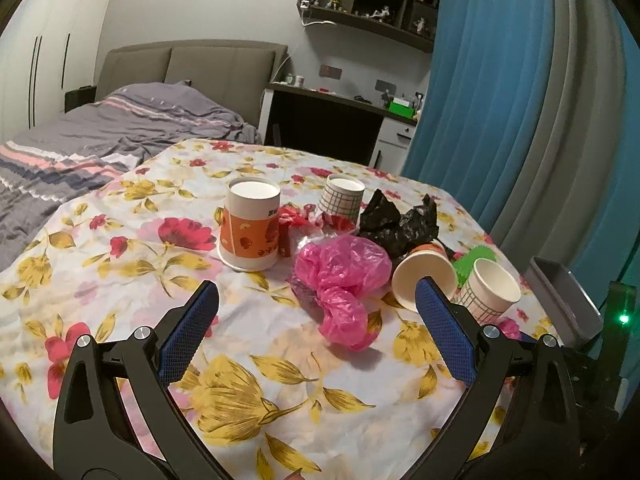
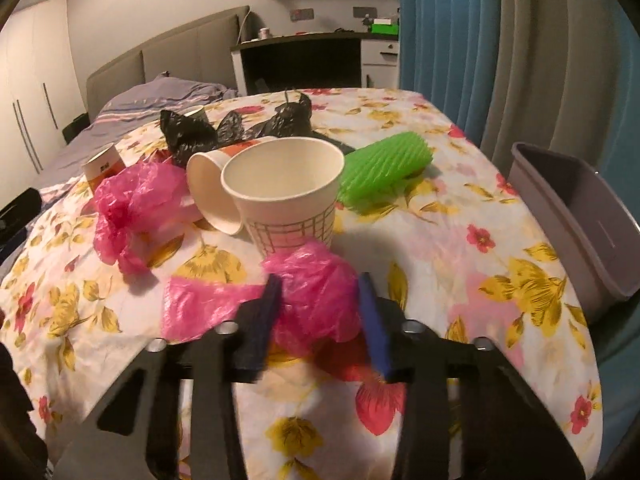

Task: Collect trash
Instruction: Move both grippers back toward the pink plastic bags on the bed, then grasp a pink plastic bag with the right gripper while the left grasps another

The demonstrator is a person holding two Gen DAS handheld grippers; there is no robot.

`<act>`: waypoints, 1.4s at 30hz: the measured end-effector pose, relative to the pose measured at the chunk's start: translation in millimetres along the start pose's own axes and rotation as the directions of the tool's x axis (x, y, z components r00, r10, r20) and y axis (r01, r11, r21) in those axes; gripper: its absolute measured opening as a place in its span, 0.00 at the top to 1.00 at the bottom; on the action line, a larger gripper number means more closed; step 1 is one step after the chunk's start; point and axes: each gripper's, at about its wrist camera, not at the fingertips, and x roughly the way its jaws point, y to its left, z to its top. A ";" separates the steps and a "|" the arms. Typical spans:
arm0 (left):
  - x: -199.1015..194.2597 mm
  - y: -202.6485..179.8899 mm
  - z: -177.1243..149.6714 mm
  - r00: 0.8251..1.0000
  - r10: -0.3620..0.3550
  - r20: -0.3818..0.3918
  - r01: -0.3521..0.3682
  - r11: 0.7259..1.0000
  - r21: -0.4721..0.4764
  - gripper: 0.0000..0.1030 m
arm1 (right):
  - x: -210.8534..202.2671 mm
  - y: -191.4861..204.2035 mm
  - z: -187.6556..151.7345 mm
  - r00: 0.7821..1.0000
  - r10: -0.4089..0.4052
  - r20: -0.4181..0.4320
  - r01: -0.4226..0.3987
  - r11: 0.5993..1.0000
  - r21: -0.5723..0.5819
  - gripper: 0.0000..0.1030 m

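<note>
Trash lies on a floral-cloth table: a crumpled pink bag, a black bag, an upside-down orange cup, an upside-down grid cup, a tipped orange cup and an upright grid cup. My left gripper is open and empty, just short of the pink bag. My right gripper is shut on a second pink bag, in front of the grid cup. A green foam sleeve lies to the right.
A grey bin stands off the table's right edge, also in the left wrist view. A bed lies to the left, a desk behind, blue curtains on the right.
</note>
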 end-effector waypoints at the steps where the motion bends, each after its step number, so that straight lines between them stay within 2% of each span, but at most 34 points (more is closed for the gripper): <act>1: 1.5 -0.1 0.0 1.000 0.002 -0.004 -0.002 1.000 0.001 0.06 | -2.0 -0.8 -1.0 1.000 0.010 0.005 -0.010 1.000 0.000 0.66; 5: 12.1 -1.0 2.1 0.999 -0.001 -0.033 0.001 1.000 -0.005 0.06 | -12.8 -2.1 -5.1 0.999 0.024 0.030 -0.024 1.000 -0.010 0.70; 11: 44.2 -5.9 7.7 0.995 -0.029 -0.100 0.029 1.000 -0.006 0.16 | -41.9 -13.0 -10.4 0.995 0.027 0.096 -0.028 1.000 0.011 0.70; 13: 53.8 -6.1 8.0 0.993 -0.016 -0.113 0.018 1.000 0.010 0.22 | -50.8 -17.4 -10.5 0.993 0.023 0.115 -0.025 1.000 0.013 0.70; 15: 65.2 -6.2 7.3 0.990 -0.015 -0.143 0.019 1.000 0.020 0.32 | -60.8 -22.2 -11.2 0.990 0.019 0.137 -0.021 1.000 0.016 0.70; 20: 85.2 -1.1 -0.9 0.973 -0.067 -0.222 0.063 0.998 -0.026 0.58 | -74.3 -30.8 -11.8 0.986 0.014 0.165 -0.018 0.999 0.027 0.70; 21: 85.7 -1.4 -2.6 0.970 -0.082 -0.229 0.077 0.997 -0.032 0.63 | -75.4 -32.0 -12.2 0.986 0.013 0.169 -0.018 0.999 0.028 0.70; 22: 84.9 -2.7 -3.8 0.970 -0.084 -0.229 0.080 0.996 -0.028 0.63 | -76.1 -33.1 -12.6 0.985 0.013 0.172 -0.018 0.999 0.028 0.70; 27: 68.0 -7.1 -6.2 0.980 -0.074 -0.182 0.075 0.997 -0.004 0.68 | -77.4 -37.7 -13.9 0.984 0.016 0.175 -0.023 0.999 0.038 0.70; 32: 23.8 -3.7 -6.2 0.994 -0.064 -0.086 0.062 0.998 -0.024 0.68 | -84.6 -40.2 -15.7 0.980 0.008 0.197 -0.017 0.999 0.041 0.70; 37: -14.8 -10.9 -1.8 0.998 -0.065 -0.008 0.065 0.998 -0.011 0.68 | -93.2 -44.9 -17.0 0.975 -0.001 0.222 -0.011 0.999 0.052 0.70; 42: -32.1 -28.7 6.1 0.996 -0.084 0.027 0.084 0.996 0.021 0.68 | -104.4 -48.9 -18.2 0.969 -0.006 0.247 -0.010 0.998 0.063 0.70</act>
